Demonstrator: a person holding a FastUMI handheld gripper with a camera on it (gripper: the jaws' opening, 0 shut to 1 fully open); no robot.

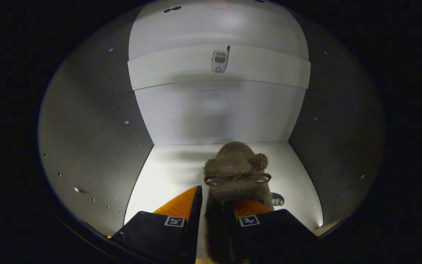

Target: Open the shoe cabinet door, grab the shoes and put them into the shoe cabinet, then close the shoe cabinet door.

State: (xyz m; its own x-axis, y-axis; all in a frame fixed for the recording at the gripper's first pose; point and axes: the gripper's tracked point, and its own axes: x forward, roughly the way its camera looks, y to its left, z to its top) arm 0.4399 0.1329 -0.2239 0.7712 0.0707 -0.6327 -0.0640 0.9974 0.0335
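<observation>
Shoe (236, 172), a fuzzy brown slipper with a thin bow across its top, sits on the white floor of the shoe cabinet (167, 172), toe toward the back wall. The gripper (216, 205) holds its heel end: both fingers press on the furry collar between them. On the shelf (269, 69) above lies a small silver flip phone (219, 60). Square black-and-white markers show on the fingers; no readable writing appears anywhere.
</observation>
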